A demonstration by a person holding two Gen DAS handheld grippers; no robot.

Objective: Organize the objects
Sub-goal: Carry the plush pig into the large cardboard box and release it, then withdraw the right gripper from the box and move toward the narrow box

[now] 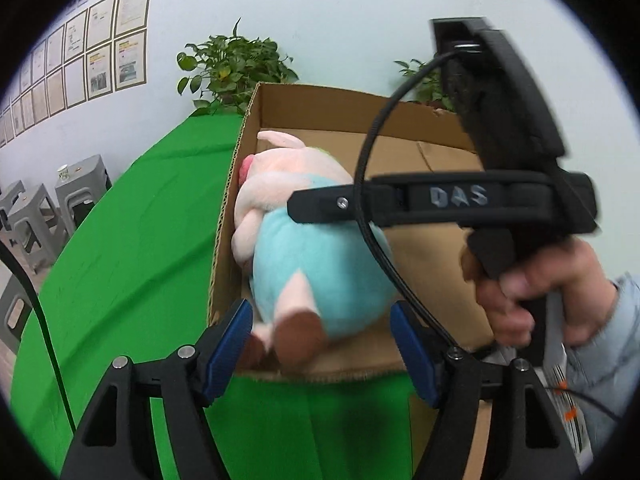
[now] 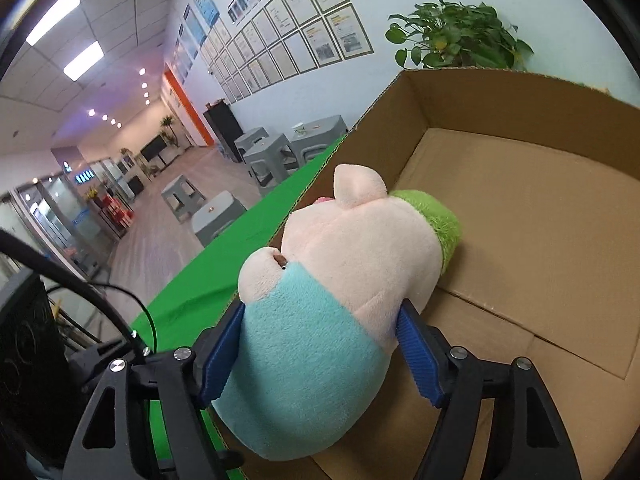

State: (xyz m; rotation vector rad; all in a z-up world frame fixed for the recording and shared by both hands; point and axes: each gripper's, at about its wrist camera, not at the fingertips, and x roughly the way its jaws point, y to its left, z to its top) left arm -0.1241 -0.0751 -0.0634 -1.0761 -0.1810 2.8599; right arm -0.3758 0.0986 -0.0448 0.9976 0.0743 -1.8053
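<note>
Plush pig (image 2: 320, 320): squeezed between right gripper (image 2: 320, 354) fingers, inside cardboard box (image 2: 520, 240). Left gripper (image 1: 322, 354): fingers wide, empty, beyond pig's feet. Step: placing. Next, likely: release and withdraw.

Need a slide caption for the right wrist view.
Right hand-held gripper clasps plush pig over open cardboard box.

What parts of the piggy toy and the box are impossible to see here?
- Pink plush pig in a blue shirt: its face turns away in the right wrist view; in the left wrist view the right gripper crosses it.
- Brown cardboard box: its near wall is cut off by the right wrist view's bottom edge.
- Framed wall papers: print too small to read.
</note>
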